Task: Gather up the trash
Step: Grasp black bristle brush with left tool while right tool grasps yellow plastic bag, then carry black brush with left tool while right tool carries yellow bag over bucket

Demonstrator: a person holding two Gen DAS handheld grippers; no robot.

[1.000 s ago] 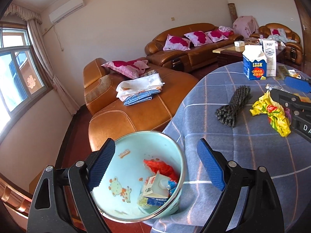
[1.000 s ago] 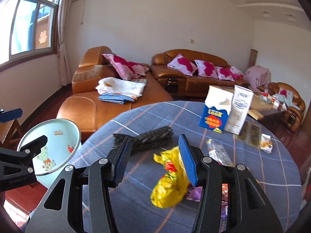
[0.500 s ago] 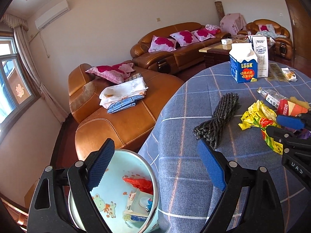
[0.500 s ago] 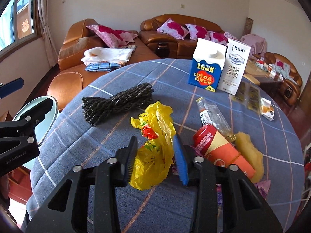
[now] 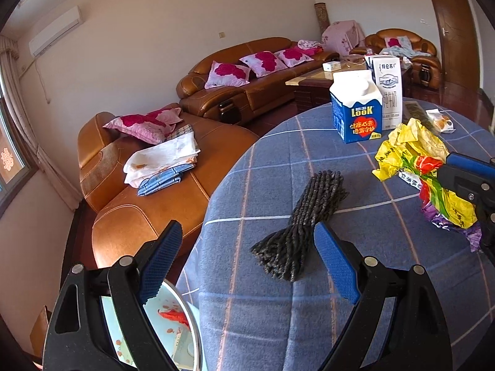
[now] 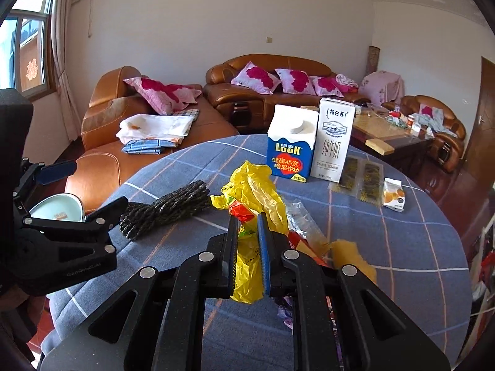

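Note:
My right gripper [image 6: 247, 228] is shut on a crumpled yellow plastic bag [image 6: 253, 191] and holds it just above the blue checked table [image 6: 417, 241]. The bag [image 5: 414, 154] and the right gripper [image 5: 464, 173] also show in the left wrist view. My left gripper [image 5: 244, 256] is open and empty over the table's near edge, just short of a dark rope bundle [image 5: 306, 219]. The pale blue trash bin [image 5: 161, 324] with red and white scraps stands below the table edge, partly hidden by my left finger. More wrappers [image 6: 303, 219] lie beside the bag.
A blue Look carton [image 6: 292, 151] and a white milk carton [image 6: 334, 139] stand at the table's far side, with dark sachets [image 6: 362, 179] and a small snack packet [image 6: 393, 193] beside them. Brown leather sofas [image 6: 130, 142] stand beyond the table.
My right gripper closed on the yellow bag and lifted it off the table. My left gripper swung from above the bin to over the table edge, toward the rope bundle.

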